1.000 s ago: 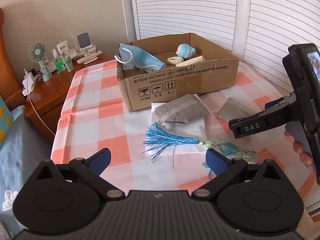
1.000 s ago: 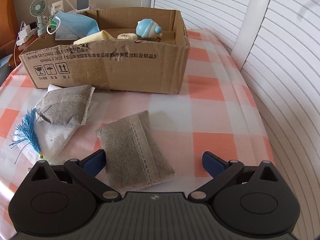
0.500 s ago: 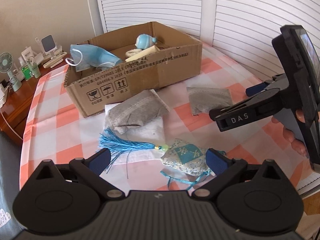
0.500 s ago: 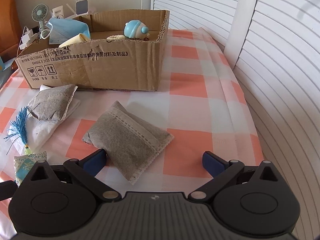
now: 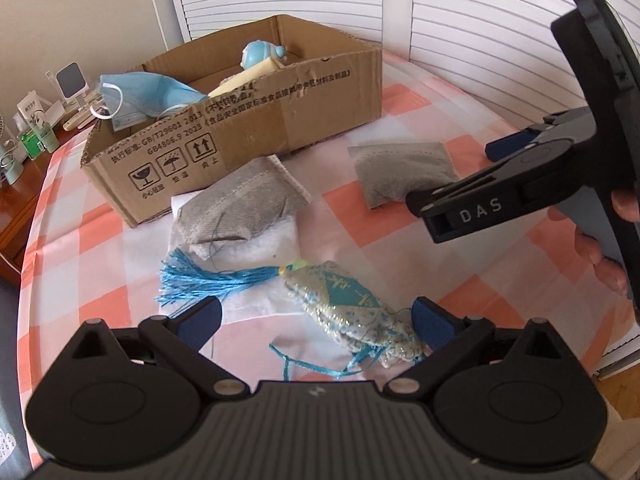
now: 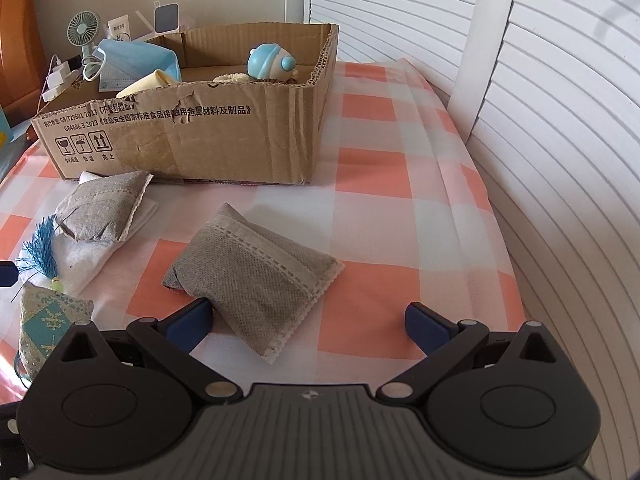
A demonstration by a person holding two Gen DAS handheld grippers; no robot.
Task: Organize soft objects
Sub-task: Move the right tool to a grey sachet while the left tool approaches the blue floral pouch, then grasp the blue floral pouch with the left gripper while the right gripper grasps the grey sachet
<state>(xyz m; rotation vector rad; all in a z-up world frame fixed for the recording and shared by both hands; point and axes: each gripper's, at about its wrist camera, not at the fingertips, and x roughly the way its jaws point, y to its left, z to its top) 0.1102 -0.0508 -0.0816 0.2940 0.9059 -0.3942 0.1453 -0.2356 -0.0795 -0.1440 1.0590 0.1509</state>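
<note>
1. Because the cardboard box already holds a face mask and a blue toy, it reads as the collecting place, and the pieces left on the checked desk probably go there too.
2. With jaws released, the right gripper brackets the near grey pouch, apparently for a pinch.
3. The left gripper, jaws spread and empty, straddles the tasselled sachet.
4. A second grey pouch lies on white cloth beside the box.

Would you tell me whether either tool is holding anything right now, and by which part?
Nothing is held. The left tool stands open around the teal brocade sachet; the right tool stands open.
</note>
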